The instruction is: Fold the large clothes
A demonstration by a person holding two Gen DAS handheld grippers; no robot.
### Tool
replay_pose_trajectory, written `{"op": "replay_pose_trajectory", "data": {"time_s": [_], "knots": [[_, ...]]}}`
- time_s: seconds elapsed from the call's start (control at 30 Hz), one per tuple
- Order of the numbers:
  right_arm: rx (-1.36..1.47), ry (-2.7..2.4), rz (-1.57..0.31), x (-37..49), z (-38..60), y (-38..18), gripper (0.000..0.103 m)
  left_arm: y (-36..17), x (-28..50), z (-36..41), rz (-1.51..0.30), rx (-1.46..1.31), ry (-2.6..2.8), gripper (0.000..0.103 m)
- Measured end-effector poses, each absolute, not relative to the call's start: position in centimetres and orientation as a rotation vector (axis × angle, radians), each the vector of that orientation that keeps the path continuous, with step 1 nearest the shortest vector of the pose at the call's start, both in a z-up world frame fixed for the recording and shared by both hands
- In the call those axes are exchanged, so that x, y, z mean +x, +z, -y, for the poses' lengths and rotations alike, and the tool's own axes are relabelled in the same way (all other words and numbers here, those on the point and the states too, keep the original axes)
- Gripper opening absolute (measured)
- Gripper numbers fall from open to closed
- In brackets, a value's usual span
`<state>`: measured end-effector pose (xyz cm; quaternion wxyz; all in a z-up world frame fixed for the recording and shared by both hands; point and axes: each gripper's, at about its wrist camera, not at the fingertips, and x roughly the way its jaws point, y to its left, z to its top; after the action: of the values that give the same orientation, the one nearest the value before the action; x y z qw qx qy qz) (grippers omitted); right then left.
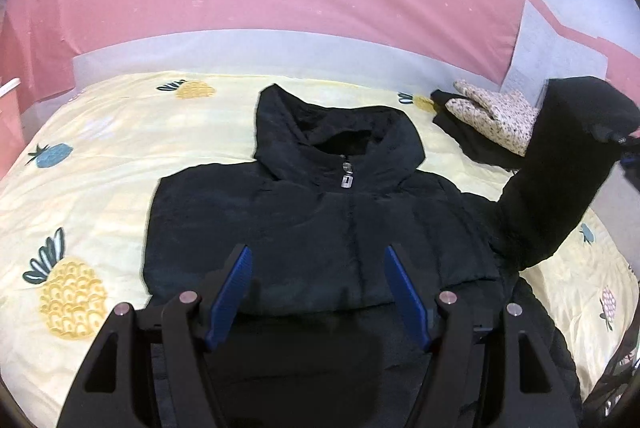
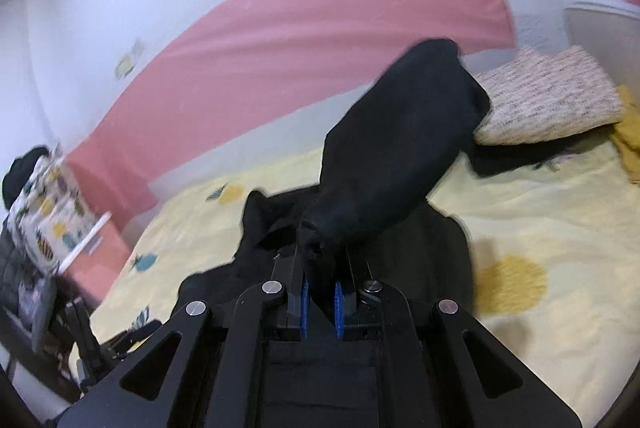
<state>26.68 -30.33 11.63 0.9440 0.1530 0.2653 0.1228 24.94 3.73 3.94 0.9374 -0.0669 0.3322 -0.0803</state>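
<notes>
Your right gripper (image 2: 320, 264) was clenched on the cuff end of the black jacket's sleeve (image 2: 396, 144), with the blue pads pinching dark fabric between them. The sleeve stood lifted off the bed, stretched up and away from the jaws toward the speckled pillow (image 2: 552, 96) by the wall.

Your left gripper (image 1: 318, 292) was released, its 2 blue fingers (image 1: 232, 296) spread wide over the jacket's lower front with nothing between them.

The jacket (image 1: 320, 212) lay flat and zipped on the pineapple-print sheet (image 1: 100, 164), hood (image 1: 332, 132) pointing at the pink wall, hem nearest you. So its long axis ran straight away from your left jaws, along the zipper.

The raised sleeve (image 1: 560, 168) hung off the jacket's right shoulder, well to the right of that line. Your right hand was the nearer one and already had it. As I judge it, the coming move turned on carrying that sleeve leftward across the chest, square to the zipper line, while your left stayed free to pin the body.
</notes>
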Motion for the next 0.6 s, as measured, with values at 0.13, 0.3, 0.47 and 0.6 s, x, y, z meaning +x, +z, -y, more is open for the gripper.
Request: {"op": "replay_pose_trajectory", "data": {"time_s": [0.13,0.3,0.47,0.6], "knots": [[0.288,0.321,-0.629,29.6,24.8,8.3,0.009,4.0,24.5,-6.2,-0.67,-0.158,-0.139,0.07],[0.245,0.377,-0.753,32.9,19.1,3.2,0.009,3.5,24.2,-9.0,-0.668,-0.194,-0.103,0.07],[0.222,0.41,-0.888,35.4,15.5,-2.3,0.017,2.7,24.3,-10.8,-0.677,-0.214,-0.081,0.07],[0.212,0.44,-0.922,35.2,14.8,-4.5,0.042,2.5,24.5,-11.1,-0.686,-0.221,-0.076,0.07]]}}
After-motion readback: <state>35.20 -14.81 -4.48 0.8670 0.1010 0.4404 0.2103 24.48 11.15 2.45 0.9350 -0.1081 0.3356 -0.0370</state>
